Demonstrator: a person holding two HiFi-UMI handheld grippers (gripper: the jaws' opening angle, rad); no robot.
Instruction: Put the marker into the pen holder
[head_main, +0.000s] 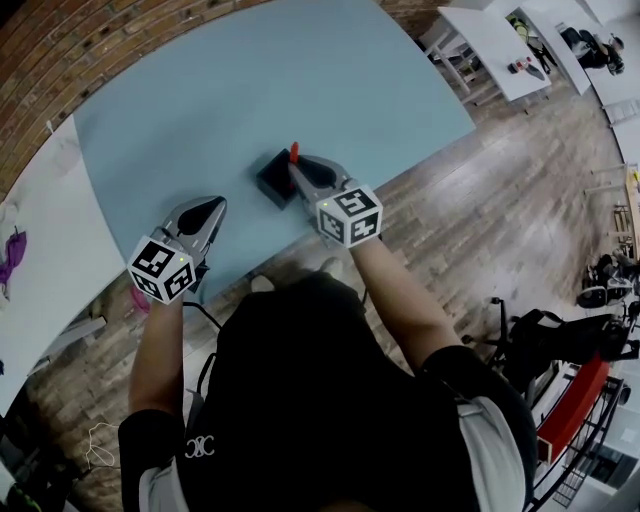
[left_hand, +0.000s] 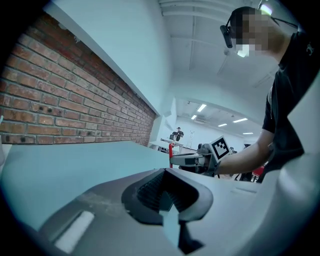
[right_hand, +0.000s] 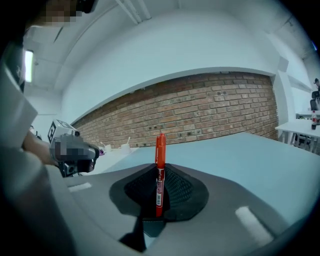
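A red marker (right_hand: 160, 165) stands upright between the pads of my right gripper (right_hand: 159, 175), which is shut on its lower half. In the head view that marker (head_main: 294, 152) pokes up past the right gripper (head_main: 297, 168), at the right edge of the black pen holder (head_main: 271, 180) on the blue table (head_main: 230, 80). Whether the marker's lower end is inside the holder is hidden. My left gripper (head_main: 212, 206) hovers near the table's front edge, left of the holder, its jaws together and holding nothing. The left gripper view shows its jaws (left_hand: 165, 189) and, beyond them, the right gripper (left_hand: 196, 160) with the marker (left_hand: 170, 157).
A brick wall (right_hand: 210, 115) runs behind the table. A white table (head_main: 40, 260) with a purple thing (head_main: 12, 255) stands to the left. More white tables (head_main: 495, 40) stand at the upper right over a wooden floor (head_main: 500, 230).
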